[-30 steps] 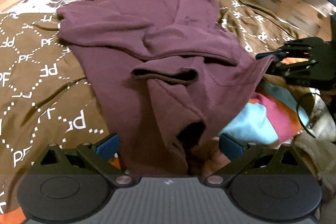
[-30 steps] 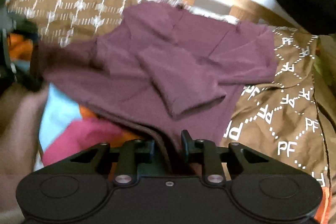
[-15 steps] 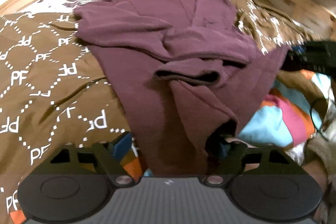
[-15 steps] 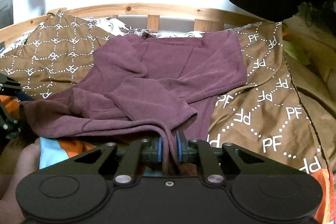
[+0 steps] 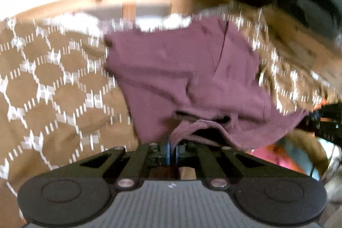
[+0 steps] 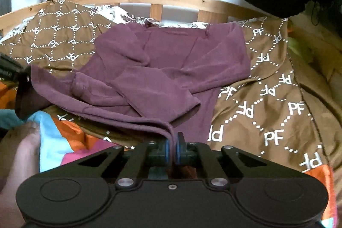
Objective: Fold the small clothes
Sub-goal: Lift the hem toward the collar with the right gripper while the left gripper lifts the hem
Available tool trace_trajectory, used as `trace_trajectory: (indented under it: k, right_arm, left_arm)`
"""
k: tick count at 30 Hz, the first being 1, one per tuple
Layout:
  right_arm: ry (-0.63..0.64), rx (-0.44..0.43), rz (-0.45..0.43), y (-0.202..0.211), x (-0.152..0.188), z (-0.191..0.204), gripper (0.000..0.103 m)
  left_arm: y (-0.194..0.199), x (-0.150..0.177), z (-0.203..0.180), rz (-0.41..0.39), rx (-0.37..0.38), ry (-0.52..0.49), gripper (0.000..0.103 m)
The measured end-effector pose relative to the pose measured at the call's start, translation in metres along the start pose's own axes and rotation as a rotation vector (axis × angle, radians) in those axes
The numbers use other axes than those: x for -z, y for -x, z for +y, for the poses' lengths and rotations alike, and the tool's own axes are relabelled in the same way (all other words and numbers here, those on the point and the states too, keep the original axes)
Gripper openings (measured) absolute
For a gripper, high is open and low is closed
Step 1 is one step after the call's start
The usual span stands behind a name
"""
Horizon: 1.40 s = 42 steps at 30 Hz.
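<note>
Both claws clamped on maroon shirt (image 6: pixel 171 61): left claw (image 5: pixel 172 147) and right claw (image 6: pixel 172 147) pinching near hem corners, lifted above brown patterned blanket (image 6: pixel 267 99).

The left tool (image 5: pixel 172 150), spread wide around the maroon shirt (image 5: pixel 181 82) a second ago, now pinches its near edge between closed blue pads. The right tool (image 6: pixel 172 151) has drawn back, pulling the shirt's hem flatter across the bed.
</note>
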State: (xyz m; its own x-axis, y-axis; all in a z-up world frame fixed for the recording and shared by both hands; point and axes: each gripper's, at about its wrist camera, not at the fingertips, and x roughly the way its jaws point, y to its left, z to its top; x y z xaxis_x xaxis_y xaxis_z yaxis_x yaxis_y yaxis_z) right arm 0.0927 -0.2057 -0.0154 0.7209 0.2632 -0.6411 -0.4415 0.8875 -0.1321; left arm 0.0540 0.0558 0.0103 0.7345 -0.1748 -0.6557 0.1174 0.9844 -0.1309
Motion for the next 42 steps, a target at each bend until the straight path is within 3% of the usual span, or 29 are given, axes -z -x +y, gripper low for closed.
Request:
trace_trajectory:
  k: [5, 9, 17, 19, 24, 27, 29, 32, 34, 37, 40, 42]
  right_arm:
    - [0.026, 0.063, -0.015, 0.031, -0.036, 0.0, 0.005]
    - [0.081, 0.156, -0.036, 0.065, -0.08, 0.002, 0.005]
    - [0.253, 0.178, 0.061, 0.093, -0.153, 0.005, 0.004]
    - [0.27, 0.178, 0.074, 0.096, -0.171, 0.003, 0.004]
    - [0.337, 0.239, 0.021, 0.101, -0.201, 0.007, 0.004]
    - [0.391, 0.229, 0.009, 0.098, -0.22, 0.009, 0.004]
    - [0.438, 0.205, 0.0, 0.094, -0.23, 0.01, 0.004]
    - [0.429, 0.16, -0.08, 0.096, -0.237, 0.005, 0.004]
    - [0.34, 0.128, -0.142, 0.097, -0.232, -0.007, 0.004]
    - [0.226, 0.08, -0.179, 0.096, -0.209, -0.026, 0.004]
    - [0.176, -0.022, -0.115, 0.089, -0.176, -0.041, 0.004]
    - [0.2, -0.055, -0.043, 0.08, -0.155, -0.044, 0.004]
  left_arm:
    - [0.034, -0.038, -0.003, -0.146, 0.048, -0.012, 0.003]
    - [0.058, -0.063, -0.007, -0.195, 0.078, -0.039, 0.003]
    - [0.081, -0.129, -0.012, -0.159, 0.077, -0.115, 0.003]
    - [0.081, -0.149, -0.013, -0.143, 0.047, -0.132, 0.003]
    - [0.09, -0.187, -0.002, -0.144, 0.029, -0.178, 0.003]
    - [0.088, -0.203, 0.002, -0.165, -0.039, -0.31, 0.003]
    - [0.087, -0.212, 0.009, -0.161, -0.015, -0.319, 0.003]
    - [0.078, -0.218, 0.01, -0.173, 0.014, -0.415, 0.003]
    - [0.073, -0.214, 0.015, -0.137, 0.066, -0.405, 0.003]
    - [0.064, -0.195, 0.03, -0.013, 0.208, -0.288, 0.003]
    - [0.042, -0.169, 0.033, 0.147, 0.308, -0.237, 0.003]
    - [0.026, -0.158, 0.032, 0.243, 0.321, -0.222, 0.003]
